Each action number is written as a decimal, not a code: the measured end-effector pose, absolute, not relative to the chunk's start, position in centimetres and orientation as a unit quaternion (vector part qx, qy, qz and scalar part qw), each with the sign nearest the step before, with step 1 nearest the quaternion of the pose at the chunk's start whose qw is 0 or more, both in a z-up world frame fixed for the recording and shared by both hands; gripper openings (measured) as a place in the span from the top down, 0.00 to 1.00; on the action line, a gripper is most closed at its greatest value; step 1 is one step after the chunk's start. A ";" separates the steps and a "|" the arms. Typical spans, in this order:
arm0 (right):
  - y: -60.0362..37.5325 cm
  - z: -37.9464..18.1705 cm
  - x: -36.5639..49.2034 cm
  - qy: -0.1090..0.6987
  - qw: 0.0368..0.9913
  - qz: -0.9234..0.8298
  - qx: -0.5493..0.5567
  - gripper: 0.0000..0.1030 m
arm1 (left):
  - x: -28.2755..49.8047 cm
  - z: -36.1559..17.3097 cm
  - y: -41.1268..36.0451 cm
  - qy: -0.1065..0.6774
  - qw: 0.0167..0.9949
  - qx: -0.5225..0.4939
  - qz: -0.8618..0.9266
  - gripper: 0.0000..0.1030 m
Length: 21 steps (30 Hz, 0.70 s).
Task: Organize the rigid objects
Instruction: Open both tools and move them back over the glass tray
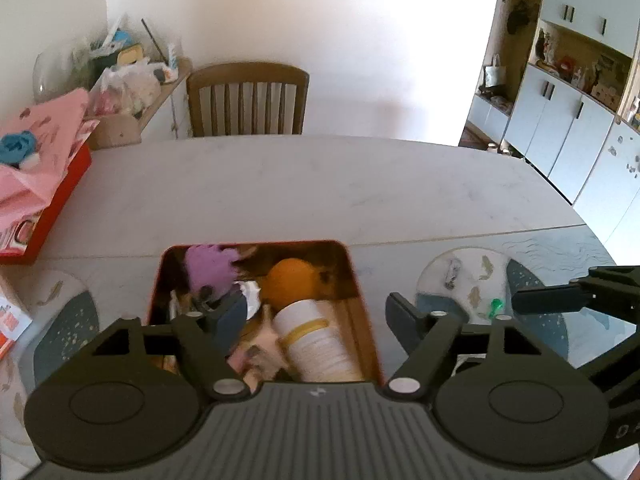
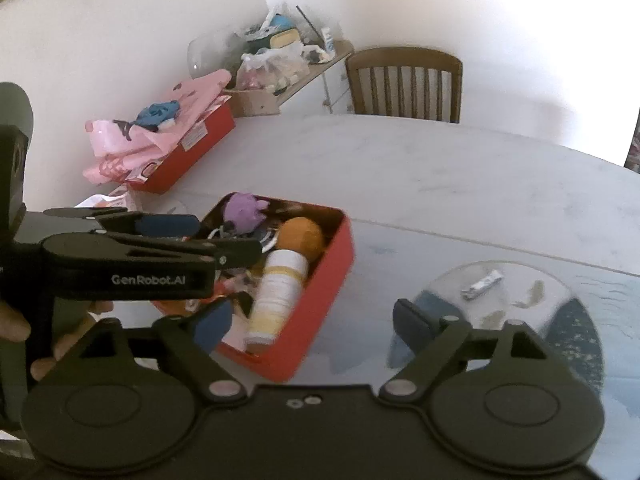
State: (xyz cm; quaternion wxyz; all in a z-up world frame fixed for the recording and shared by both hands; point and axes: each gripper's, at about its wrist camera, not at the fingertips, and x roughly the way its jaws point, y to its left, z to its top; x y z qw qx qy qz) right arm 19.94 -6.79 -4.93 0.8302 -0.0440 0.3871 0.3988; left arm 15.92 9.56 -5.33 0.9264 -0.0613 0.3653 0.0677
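Note:
A red tin box (image 1: 362,288) (image 2: 320,312) sits on the table and holds an orange ball (image 1: 294,280) (image 2: 301,236), a white bottle with a yellow band (image 1: 320,344) (image 2: 278,292), a purple plush toy (image 1: 210,266) (image 2: 242,210) and several small items. My left gripper (image 1: 316,320) is open and empty, low over the box; it shows from the side in the right wrist view (image 2: 224,240). My right gripper (image 2: 316,322) is open and empty, just right of the box. A small silver wrapper (image 1: 452,274) (image 2: 482,284) and a green pin (image 1: 496,306) lie on a round placemat (image 1: 472,264).
A larger red box (image 1: 60,208) (image 2: 188,152) with pink cloth on it stands at the table's left. A wooden chair (image 1: 246,100) (image 2: 404,84) is at the far edge. A cluttered shelf (image 1: 132,72) lines the wall. White cupboards (image 1: 572,128) stand at right.

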 end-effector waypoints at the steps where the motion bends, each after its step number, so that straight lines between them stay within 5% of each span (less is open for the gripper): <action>1: -7.3 -5.0 20.1 0.386 0.832 0.397 -0.044 0.13 | 16.1 -5.2 9.0 0.364 0.927 -0.060 0.067 0.23; 21: -16.7 -8.9 24.6 0.371 0.838 0.389 -0.091 0.03 | 23.4 -7.9 -0.6 0.388 0.917 -0.076 0.055 0.19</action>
